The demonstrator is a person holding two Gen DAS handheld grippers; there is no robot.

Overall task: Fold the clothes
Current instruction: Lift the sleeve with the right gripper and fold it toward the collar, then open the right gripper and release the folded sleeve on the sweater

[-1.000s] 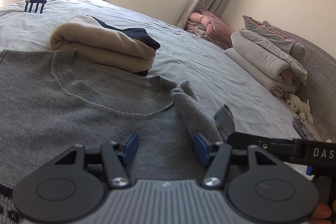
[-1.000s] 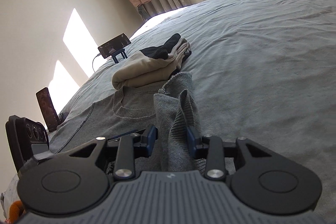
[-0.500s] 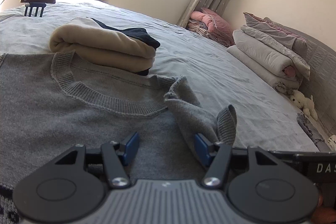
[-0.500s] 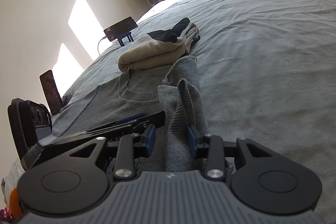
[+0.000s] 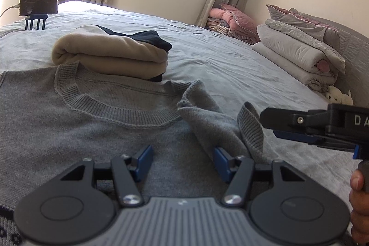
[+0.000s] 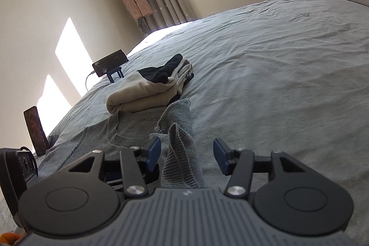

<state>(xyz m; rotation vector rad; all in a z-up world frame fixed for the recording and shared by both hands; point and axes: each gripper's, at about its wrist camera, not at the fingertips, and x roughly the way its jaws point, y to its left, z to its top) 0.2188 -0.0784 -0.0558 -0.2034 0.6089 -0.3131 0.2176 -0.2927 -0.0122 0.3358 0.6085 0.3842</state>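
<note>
A grey knit sweater (image 5: 92,121) lies flat on the bed, neckline toward the window. Its right sleeve (image 5: 214,121) is folded inward, and the ribbed cuff (image 5: 250,128) stands up in a loop. My left gripper (image 5: 182,153) is open just above the sweater's chest, with only flat knit under it. My right gripper (image 6: 186,151) is opening. The cuff (image 6: 177,153) stands between its blue pads, near the left one, and neither pad presses on it. In the left wrist view the right gripper's fingers (image 5: 288,118) sit just right of the cuff.
A folded beige and dark garment stack (image 5: 110,54) rests beyond the sweater's collar. A phone on a blue stand (image 5: 38,5) is at the far left, and another phone (image 6: 35,130) leans by the wall. Folded quilts (image 5: 299,57) and a plush toy (image 5: 339,93) line the right side.
The right gripper's jaws have spread apart and let go of the sleeve cuff, which now stands loose between them. The left gripper keeps its width and place.
</note>
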